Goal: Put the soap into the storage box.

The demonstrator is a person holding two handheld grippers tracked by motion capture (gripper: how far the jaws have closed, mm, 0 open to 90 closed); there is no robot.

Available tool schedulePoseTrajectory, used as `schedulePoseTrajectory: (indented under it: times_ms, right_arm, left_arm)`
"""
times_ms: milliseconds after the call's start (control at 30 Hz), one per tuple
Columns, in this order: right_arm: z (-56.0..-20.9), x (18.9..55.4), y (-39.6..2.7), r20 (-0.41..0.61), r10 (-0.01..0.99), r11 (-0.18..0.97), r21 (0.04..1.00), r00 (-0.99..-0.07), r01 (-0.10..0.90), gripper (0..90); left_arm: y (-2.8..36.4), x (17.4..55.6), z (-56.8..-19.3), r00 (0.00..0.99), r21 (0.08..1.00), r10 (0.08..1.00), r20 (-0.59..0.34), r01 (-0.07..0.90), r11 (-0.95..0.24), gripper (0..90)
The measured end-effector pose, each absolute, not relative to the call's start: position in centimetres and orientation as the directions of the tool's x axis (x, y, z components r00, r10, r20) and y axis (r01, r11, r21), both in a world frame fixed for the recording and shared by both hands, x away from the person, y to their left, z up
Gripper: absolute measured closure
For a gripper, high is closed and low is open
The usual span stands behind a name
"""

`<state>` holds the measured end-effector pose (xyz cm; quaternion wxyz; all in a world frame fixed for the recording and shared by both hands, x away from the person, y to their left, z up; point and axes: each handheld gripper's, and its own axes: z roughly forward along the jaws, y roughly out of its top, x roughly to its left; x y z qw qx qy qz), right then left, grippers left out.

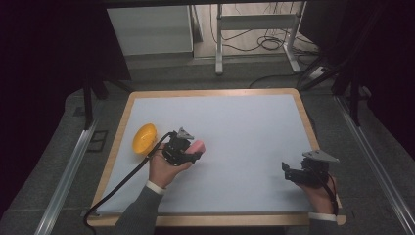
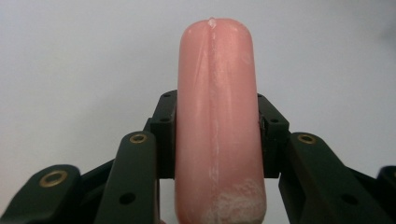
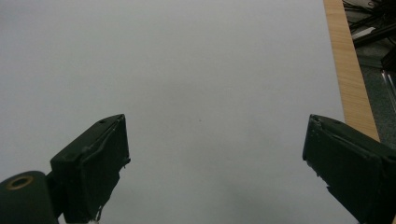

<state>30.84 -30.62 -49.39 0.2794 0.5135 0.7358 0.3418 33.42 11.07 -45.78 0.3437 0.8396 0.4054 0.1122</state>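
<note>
A pink sausage-shaped toy [image 2: 215, 121] stands lengthwise between the jaws of my left gripper [image 2: 215, 116], whose pads press on both of its sides. From above, the left gripper [image 1: 194, 151] is held over the left half of the table with the pink sausage [image 1: 198, 146] sticking out toward the right. Just to its left an orange bowl [image 1: 144, 138] lies tilted on the white mat. My right gripper [image 1: 285, 171] hovers near the table's right front corner, jaws wide apart with nothing between them; the right gripper view [image 3: 215, 163] shows bare mat between them.
The white mat [image 1: 235, 132] covers a wooden-edged table [image 1: 303, 105]. The table's wooden right edge [image 3: 348, 65] runs close beside the right gripper. A black cable [image 1: 120, 183] trails from the left gripper off the front left. A white desk frame [image 1: 254, 22] and cables stand beyond the table.
</note>
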Motion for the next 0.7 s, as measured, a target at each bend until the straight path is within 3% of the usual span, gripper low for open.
schedulePoseTrajectory:
  times_ms: [700]
  right_arm:
    - [-49.4, 30.9, -30.6, -0.069, 0.946, 0.246, 0.787, -0.315, 0.566, 6.8]
  left_arm:
    - [13.3, 32.9, -44.3, 0.624, 0.701, 0.778, -0.074, 0.588, -0.405, 59.9]
